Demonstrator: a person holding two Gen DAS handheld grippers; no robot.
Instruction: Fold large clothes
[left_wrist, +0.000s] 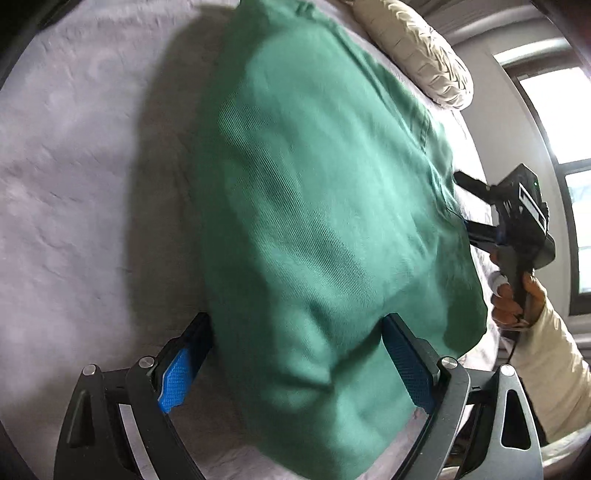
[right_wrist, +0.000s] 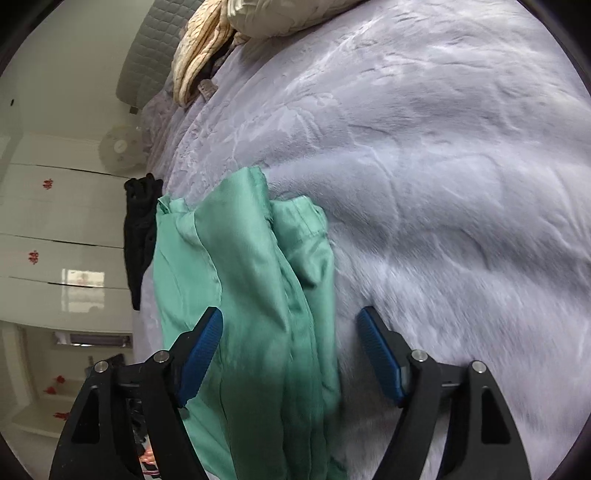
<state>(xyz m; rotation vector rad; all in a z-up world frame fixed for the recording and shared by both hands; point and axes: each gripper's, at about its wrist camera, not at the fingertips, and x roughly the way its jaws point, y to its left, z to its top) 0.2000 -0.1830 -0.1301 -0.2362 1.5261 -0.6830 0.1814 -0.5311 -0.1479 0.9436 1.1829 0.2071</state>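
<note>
Our left gripper (left_wrist: 299, 354) has its fingers (left_wrist: 177, 373) spread wide around a bunched green garment (left_wrist: 314, 206), pads clear of the cloth. Our right gripper (right_wrist: 290, 354) gapes wide too, gripping nothing, green folds lying between its fingers (right_wrist: 201, 354). The garment lies on the grey bed (right_wrist: 461, 184). We should pinch both corners evenly, then lift together.

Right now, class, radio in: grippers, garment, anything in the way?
Left gripper open, green garment between its jaws. Right gripper open over the cloth. Garment on grey bedspread. Cream pillow clear of it.
</note>
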